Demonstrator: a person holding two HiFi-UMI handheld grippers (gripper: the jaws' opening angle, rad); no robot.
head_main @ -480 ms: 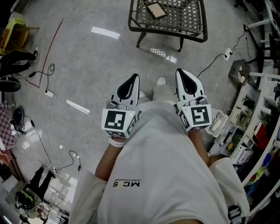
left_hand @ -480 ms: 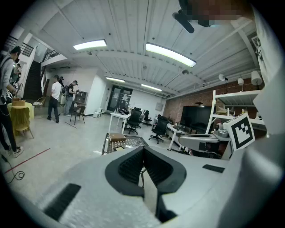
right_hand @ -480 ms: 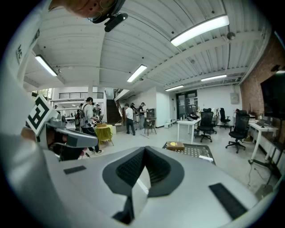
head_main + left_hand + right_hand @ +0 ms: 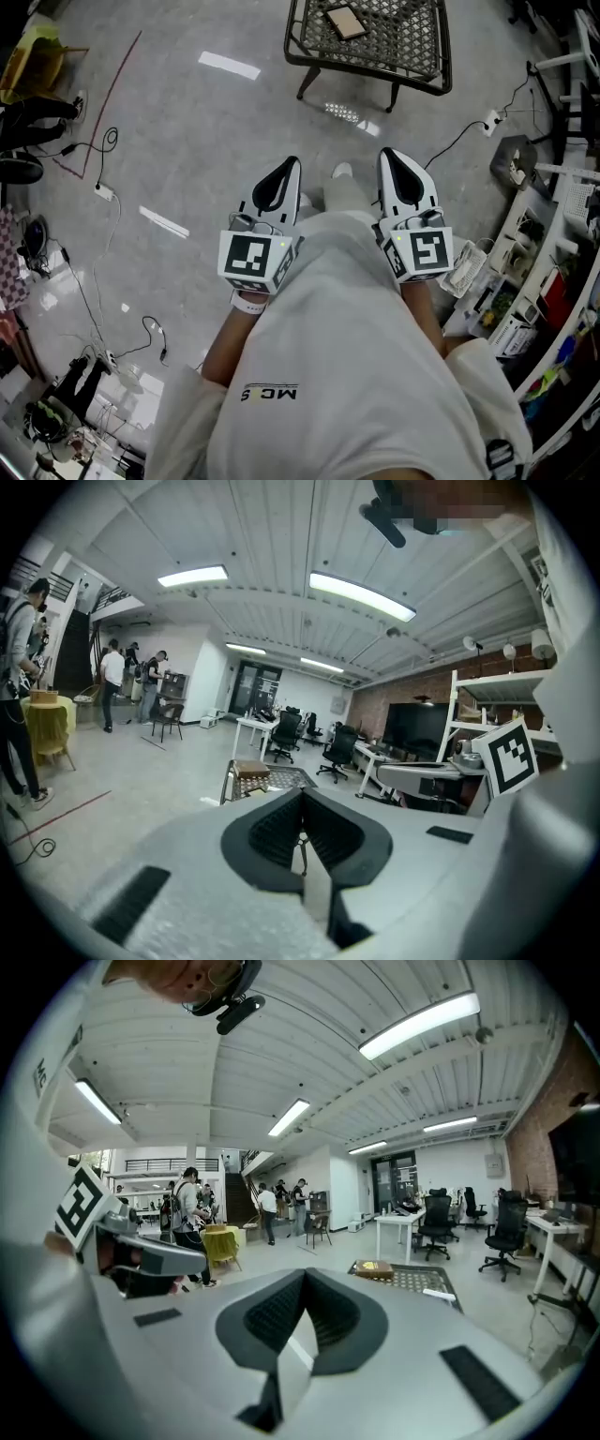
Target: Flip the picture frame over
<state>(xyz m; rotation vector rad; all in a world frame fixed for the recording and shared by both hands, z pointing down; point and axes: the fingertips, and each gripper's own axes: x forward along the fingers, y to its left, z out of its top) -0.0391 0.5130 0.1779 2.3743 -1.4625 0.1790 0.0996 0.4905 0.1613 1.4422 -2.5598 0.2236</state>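
The picture frame (image 4: 344, 21), a small brown rectangle, lies flat on a dark mesh metal table (image 4: 412, 52) at the top of the head view, some way ahead of me across the floor. My left gripper (image 4: 291, 165) and right gripper (image 4: 388, 156) are held close to the person's body, side by side, far short of the table. Both are shut with nothing between the jaws. In the left gripper view the frame (image 4: 251, 768) sits on the table beyond the left gripper (image 4: 302, 795). In the right gripper view the frame (image 4: 375, 1267) lies beyond the right gripper (image 4: 305, 1279).
Grey floor stretches between me and the table. Cables and a power strip (image 4: 103, 192) lie at the left, and another cable with a plug (image 4: 487, 119) at the right. Cluttered shelves (image 4: 553, 281) line the right side. Office chairs (image 4: 436, 1222) and several people (image 4: 192, 1213) stand far off.
The head view has shifted slightly, so the table and frame sit a little further right. Both grippers stay shut in the same place near the body.
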